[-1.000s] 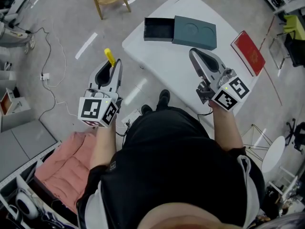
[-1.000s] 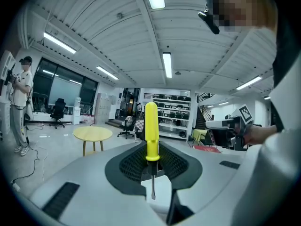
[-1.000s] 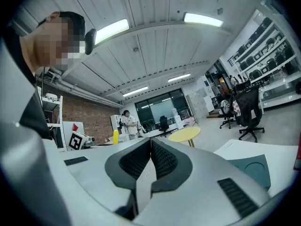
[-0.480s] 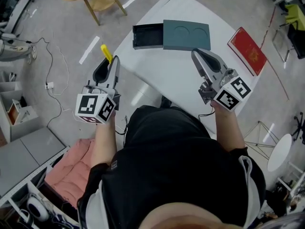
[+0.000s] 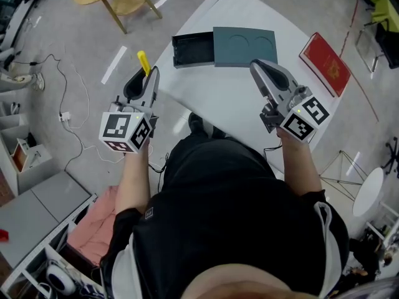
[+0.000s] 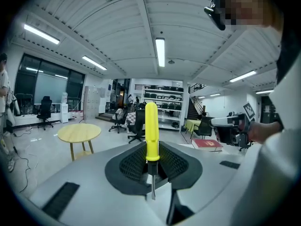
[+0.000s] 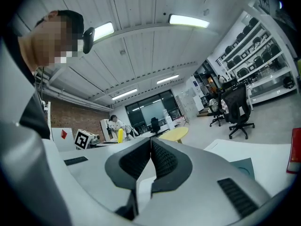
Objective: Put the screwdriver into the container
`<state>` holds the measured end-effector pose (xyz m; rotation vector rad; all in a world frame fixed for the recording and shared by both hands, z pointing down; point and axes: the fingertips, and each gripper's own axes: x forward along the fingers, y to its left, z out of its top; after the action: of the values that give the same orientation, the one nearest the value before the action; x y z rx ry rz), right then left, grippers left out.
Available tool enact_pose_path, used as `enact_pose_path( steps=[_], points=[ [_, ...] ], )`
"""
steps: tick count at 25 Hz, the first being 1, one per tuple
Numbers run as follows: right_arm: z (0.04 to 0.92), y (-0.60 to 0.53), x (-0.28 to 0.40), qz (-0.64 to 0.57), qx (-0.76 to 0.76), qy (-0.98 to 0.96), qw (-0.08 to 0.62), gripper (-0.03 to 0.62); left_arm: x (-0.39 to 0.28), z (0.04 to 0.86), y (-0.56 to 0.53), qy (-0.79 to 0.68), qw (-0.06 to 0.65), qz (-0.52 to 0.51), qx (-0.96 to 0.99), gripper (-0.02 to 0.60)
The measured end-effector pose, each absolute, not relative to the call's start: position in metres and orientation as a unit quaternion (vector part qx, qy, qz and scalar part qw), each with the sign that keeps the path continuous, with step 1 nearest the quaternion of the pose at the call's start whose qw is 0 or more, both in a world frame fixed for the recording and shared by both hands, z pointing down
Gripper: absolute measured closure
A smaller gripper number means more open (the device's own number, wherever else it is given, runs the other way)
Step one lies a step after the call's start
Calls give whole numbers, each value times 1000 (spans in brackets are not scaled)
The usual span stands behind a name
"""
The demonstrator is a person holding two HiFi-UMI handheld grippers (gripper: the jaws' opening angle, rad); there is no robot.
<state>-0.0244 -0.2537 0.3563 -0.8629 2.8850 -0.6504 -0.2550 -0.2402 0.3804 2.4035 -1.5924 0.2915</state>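
- Fingers (image 6: 127,161) of left gripper (image 5: 149,75) clamped on screwdriver (image 6: 151,126), yellow handle upright, beside worktop's (image 5: 230,98) left edge;
- fingers (image 7: 164,161) of right gripper (image 5: 257,68) pressed together, empty, over worktop;
- container (image 5: 194,43) open at far end

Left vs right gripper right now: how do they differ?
The left gripper is shut on the screwdriver, whose yellow handle sticks out past the tips; the right gripper has its jaws together on nothing. The left one is at the left edge of the table, mostly over floor; the right one is over the tabletop. Both point forward, away from the person.
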Motion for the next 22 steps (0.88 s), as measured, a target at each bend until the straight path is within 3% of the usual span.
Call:
enact_pose_path(
  steps=[22],
  points=[
    [371, -296, -33, -225, -337, 914, 28, 563, -246, 430, -340, -447, 115, 196, 865, 491]
  ],
)
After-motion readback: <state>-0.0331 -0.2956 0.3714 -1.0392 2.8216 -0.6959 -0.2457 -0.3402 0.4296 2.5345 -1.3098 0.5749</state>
